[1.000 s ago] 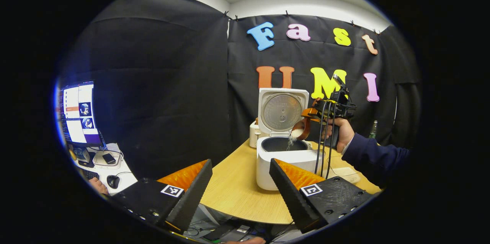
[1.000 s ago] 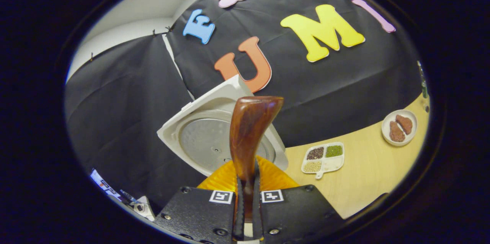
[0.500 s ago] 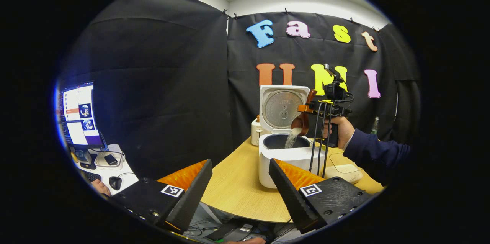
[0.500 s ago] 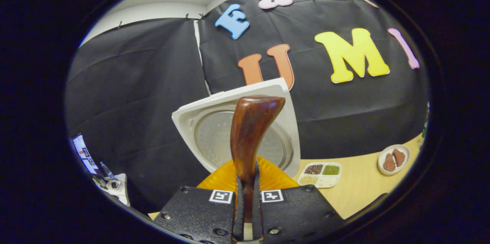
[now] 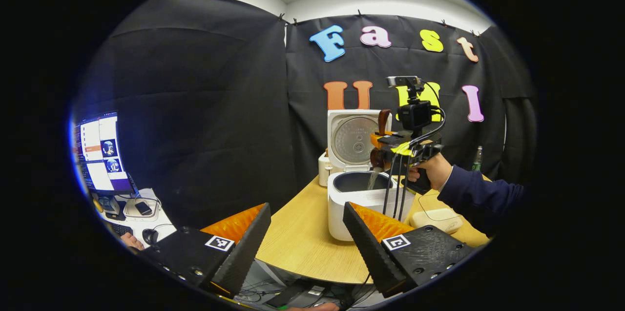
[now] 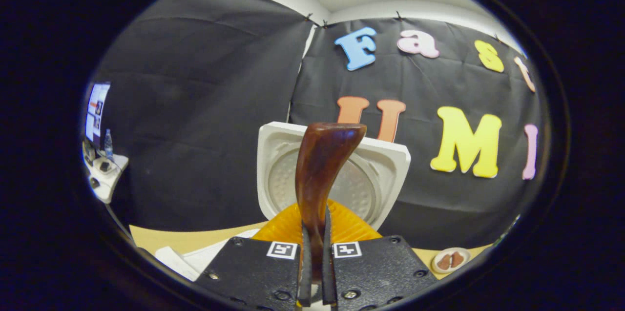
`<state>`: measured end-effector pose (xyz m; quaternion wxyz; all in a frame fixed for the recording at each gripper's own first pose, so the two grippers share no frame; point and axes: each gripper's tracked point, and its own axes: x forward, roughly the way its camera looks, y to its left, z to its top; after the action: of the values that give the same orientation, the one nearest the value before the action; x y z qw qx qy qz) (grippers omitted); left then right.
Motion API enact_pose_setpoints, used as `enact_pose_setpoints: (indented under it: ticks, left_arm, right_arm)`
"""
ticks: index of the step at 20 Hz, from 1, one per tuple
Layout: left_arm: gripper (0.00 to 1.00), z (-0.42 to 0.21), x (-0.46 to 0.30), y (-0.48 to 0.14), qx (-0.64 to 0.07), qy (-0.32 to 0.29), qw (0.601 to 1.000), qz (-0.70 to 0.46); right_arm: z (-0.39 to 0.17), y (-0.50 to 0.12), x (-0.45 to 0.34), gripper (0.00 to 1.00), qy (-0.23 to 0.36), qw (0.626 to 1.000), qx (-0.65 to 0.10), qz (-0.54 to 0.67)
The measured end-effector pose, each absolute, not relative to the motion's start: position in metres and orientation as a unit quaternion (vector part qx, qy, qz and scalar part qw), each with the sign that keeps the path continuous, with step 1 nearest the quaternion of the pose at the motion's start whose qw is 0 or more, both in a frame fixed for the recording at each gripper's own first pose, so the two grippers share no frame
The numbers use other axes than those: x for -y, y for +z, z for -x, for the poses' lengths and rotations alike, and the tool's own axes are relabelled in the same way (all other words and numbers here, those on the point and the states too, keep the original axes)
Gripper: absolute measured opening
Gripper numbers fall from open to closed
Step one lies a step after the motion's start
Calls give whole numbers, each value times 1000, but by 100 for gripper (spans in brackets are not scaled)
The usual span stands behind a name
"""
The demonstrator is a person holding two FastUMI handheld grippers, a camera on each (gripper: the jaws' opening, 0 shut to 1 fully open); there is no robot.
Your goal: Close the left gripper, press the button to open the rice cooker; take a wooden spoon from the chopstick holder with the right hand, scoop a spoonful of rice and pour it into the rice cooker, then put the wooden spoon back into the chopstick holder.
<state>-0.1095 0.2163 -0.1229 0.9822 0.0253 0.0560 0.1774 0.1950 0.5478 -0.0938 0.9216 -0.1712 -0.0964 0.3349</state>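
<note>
In the left gripper view the white rice cooker (image 5: 359,203) stands on the wooden table (image 5: 298,242) with its lid (image 5: 354,137) raised. Above the pot, a hand (image 5: 429,172) holds my right gripper (image 5: 388,147), shut on the dark wooden spoon (image 5: 377,157). The spoon's bowl is tipped down and a thin stream of rice (image 5: 372,180) falls into the pot. My left gripper (image 5: 307,247) hangs open near the table's front edge, nothing between its fingers. In the right gripper view, my right gripper (image 6: 315,262) clamps the wooden spoon's handle (image 6: 322,174) in front of the lid (image 6: 381,174).
A small white container (image 5: 323,169) stands behind the cooker on its left. A flat beige object (image 5: 437,218) lies on the table right of the cooker. A desk with a monitor (image 5: 100,152) sits far left. A small plate (image 6: 451,259) with brown pieces rests on the table.
My right gripper has rolled upright over the pot, turning the spoon's bowl further down; the rice stream has thinned. The left gripper has stayed open in place.
</note>
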Motion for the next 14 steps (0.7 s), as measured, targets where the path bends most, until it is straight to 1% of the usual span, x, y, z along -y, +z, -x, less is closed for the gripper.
enact_pose_setpoints:
  ticks: [2, 5, 8, 9, 11, 14]
  left_arm:
    - [95, 109, -216, -122, -57, 180, 982, -23]
    - [95, 110, -209, -119, -54, 179, 982, -18]
    - [95, 111, -206, -121, -53, 181, 982, -17]
    - [94, 110, -204, -122, -56, 181, 982, -17]
    - [95, 107, -203, -119, -52, 182, 982, -20]
    - [95, 93, -192, -118, -42, 175, 984, -18]
  right_arm:
    - [-179, -85, -547, 13, 322, 915, 134, 204]
    - [-166, -77, -543, 13, 315, 913, 150, 213]
    - [-153, -64, -534, 14, 294, 914, 180, 212]
    - [-142, -63, -529, 14, 295, 915, 181, 207]
    - [-142, -61, -510, 12, 296, 920, 174, 189]
    - [-141, -55, -474, 14, 291, 929, 162, 164]
